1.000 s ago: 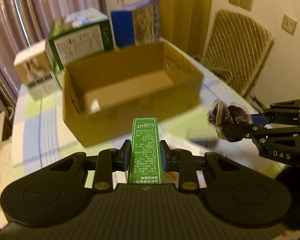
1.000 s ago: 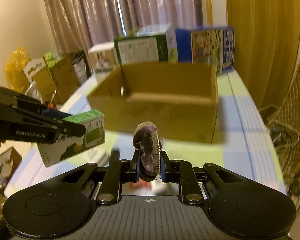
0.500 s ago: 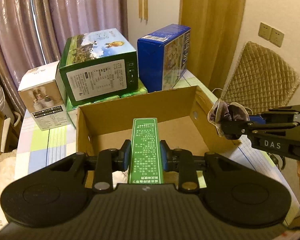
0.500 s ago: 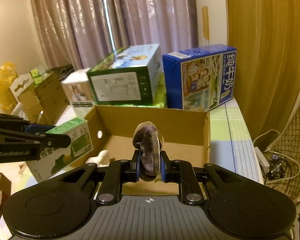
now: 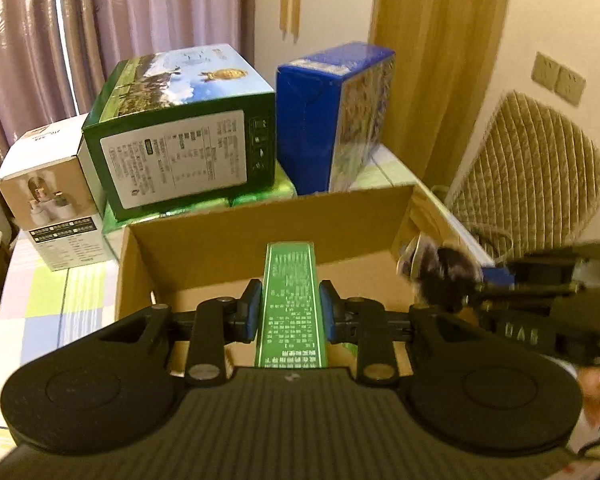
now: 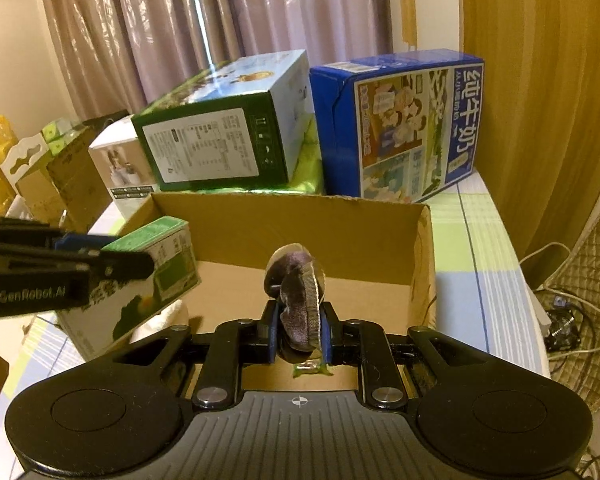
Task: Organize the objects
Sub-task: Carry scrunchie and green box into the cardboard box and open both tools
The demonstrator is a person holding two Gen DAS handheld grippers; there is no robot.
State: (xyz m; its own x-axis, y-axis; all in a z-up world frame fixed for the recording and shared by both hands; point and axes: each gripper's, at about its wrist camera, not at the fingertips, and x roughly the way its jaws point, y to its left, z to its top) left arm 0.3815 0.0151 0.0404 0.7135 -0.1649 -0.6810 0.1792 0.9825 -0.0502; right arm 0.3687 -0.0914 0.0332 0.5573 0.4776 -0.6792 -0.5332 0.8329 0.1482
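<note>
right gripper point(image 6: 299, 334): jaws clamped on purple scrunchie point(image 6: 298, 312), which sticks up past the fingertips
cardboard box point(image 6: 312, 228): open, straight ahead of and below the fingers
left gripper point(image 6: 112, 260): left of the fingers, clamped on green carton point(image 6: 156, 272) over the box's left end
beyond box: green box point(image 6: 220, 140), blue milk box point(image 6: 404, 128)

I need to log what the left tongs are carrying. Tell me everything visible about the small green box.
The small green box is a slim cardboard carton, green on its narrow faces with fine white print, its broad side white and green with a picture. The left tongs clamp it across its narrow width between blue pads, so it sticks forward and hangs above the open cardboard box, at its left side. It touches only the pads.
</note>
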